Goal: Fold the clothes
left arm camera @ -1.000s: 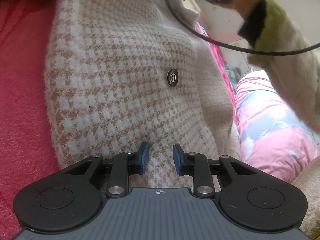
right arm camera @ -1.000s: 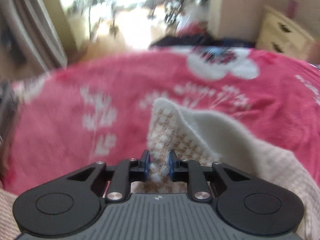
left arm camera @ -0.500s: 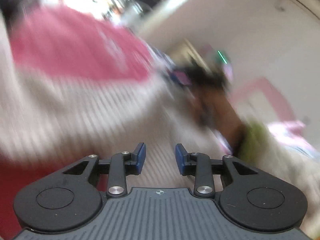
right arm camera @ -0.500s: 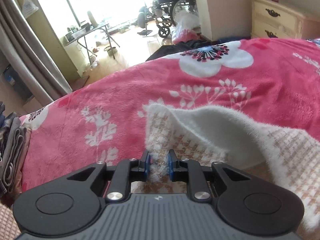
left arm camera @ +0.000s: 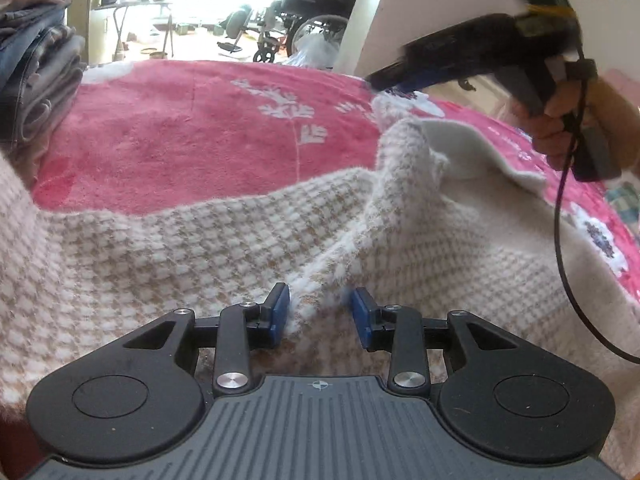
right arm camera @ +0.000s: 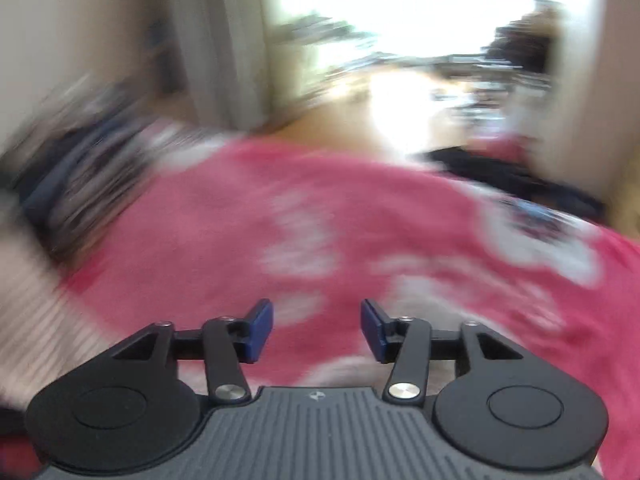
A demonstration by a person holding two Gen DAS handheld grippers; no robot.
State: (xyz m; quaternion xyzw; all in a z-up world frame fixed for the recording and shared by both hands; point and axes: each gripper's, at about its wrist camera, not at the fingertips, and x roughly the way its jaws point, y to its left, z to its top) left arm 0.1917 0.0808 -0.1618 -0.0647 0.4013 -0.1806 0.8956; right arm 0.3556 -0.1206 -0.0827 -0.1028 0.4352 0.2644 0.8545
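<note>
A pink floral bedspread (left arm camera: pixel 200 132) carries the houndstooth coat (left arm camera: pixel 200 252). Left tongs (left arm camera: pixel 319 316) straddle a ridge unpinched; right tongs (right arm camera: pixel 317 330), opening, empty. Likely mid-fold; next, regrasp an edge.

A bed under a pink floral blanket (left arm camera: pixel 208 136) is seen; beyond it, a brightly lit doorway, a wheelchair (left arm camera: pixel 304 12) and a folding table (left arm camera: pixel 132 8) are shown.
</note>
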